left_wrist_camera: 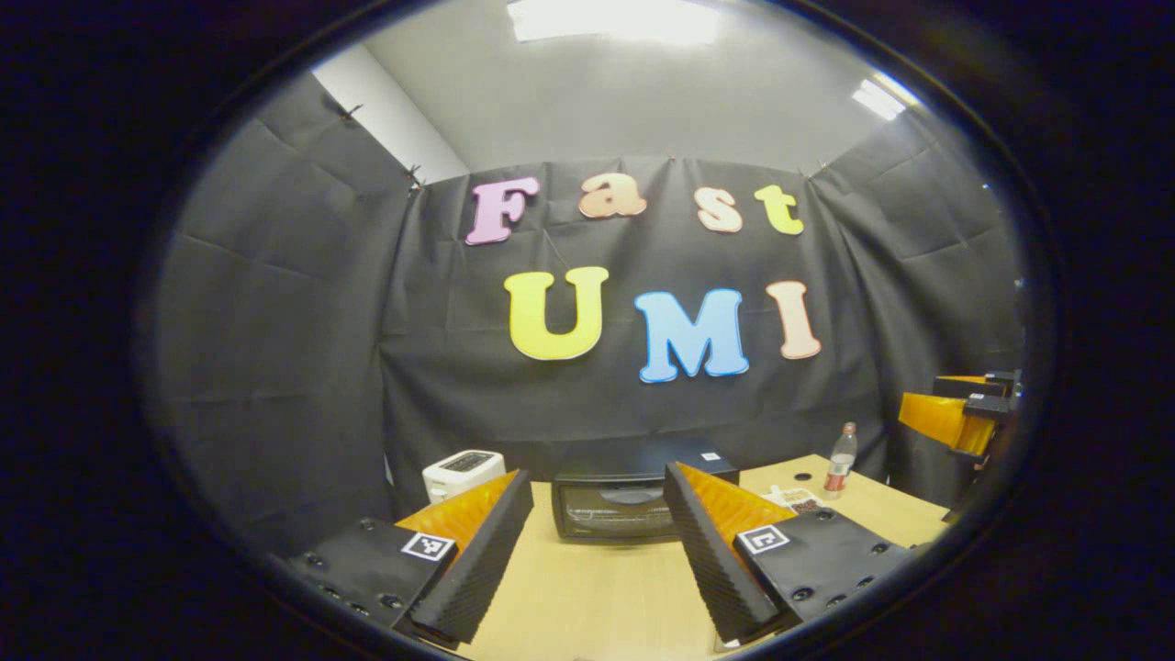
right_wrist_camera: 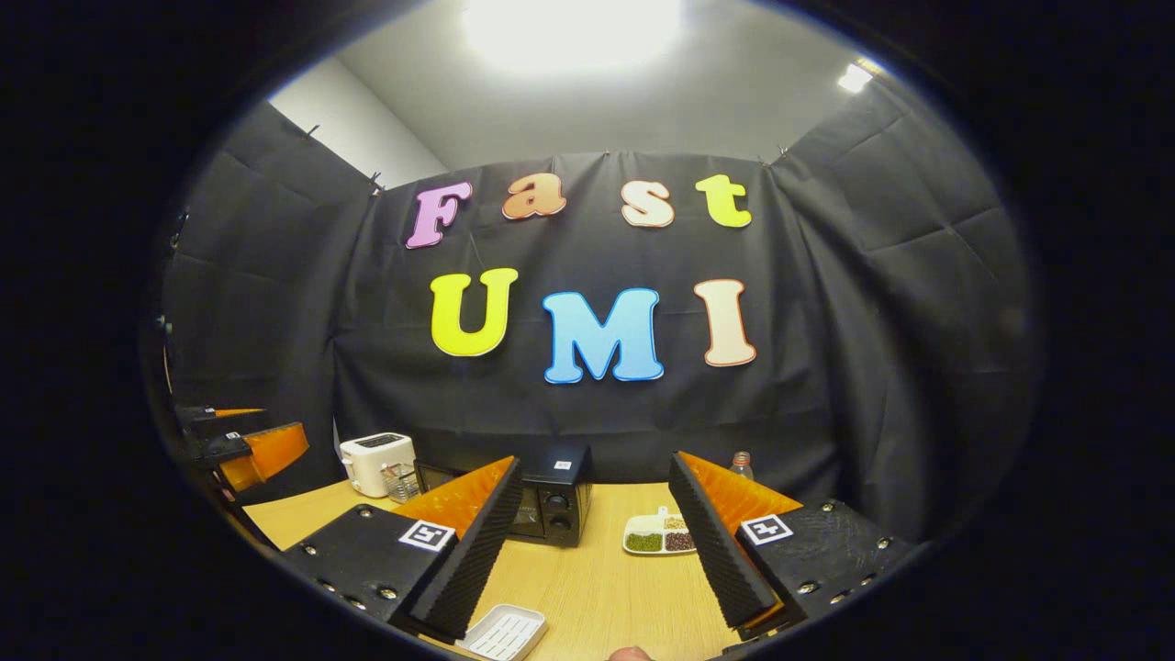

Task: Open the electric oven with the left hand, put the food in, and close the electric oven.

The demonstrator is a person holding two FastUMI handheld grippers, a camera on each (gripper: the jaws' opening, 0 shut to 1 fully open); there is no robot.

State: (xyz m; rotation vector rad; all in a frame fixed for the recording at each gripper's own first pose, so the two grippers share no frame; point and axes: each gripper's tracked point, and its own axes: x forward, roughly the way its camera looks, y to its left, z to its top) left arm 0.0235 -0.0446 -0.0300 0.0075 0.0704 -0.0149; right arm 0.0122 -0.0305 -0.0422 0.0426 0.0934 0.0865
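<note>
Straight ahead in the left gripper view, the electric oven [left_wrist_camera: 613, 507] sits at the far edge of the bench [left_wrist_camera: 597, 597], framed between the two fingers of the left gripper [left_wrist_camera: 597, 560], which are spread wide with nothing between them and stand well short of the oven. Its door is closed, dark glass facing the camera. A white toaster [left_wrist_camera: 462, 473] stands just to the oven's left, and to its right lie a small dish [left_wrist_camera: 797, 500] and an upright plastic bottle [left_wrist_camera: 840, 462]. The right gripper [left_wrist_camera: 964, 418] shows at the right edge, held above the bench; whether its fingers are apart cannot be told from there. In the right gripper view, that gripper's own fingers [right_wrist_camera: 716, 551] are likewise released and empty, parted wide over the pale wood. Beyond them the oven [right_wrist_camera: 546, 503] is seen at an angle, partly behind the left-hand finger, with its two knobs showing. A white divided dish of food [right_wrist_camera: 659, 535] lies between the fingers farther off, well apart from them and just beside the oven. A white ridged tray [right_wrist_camera: 505, 632] rests near the bench's close edge. The toaster [right_wrist_camera: 376, 462] and a glass container [right_wrist_camera: 399, 481] stand beyond the oven. Black cloth walls the booth, with a bright ceiling light [right_wrist_camera: 574, 28] above.
</note>
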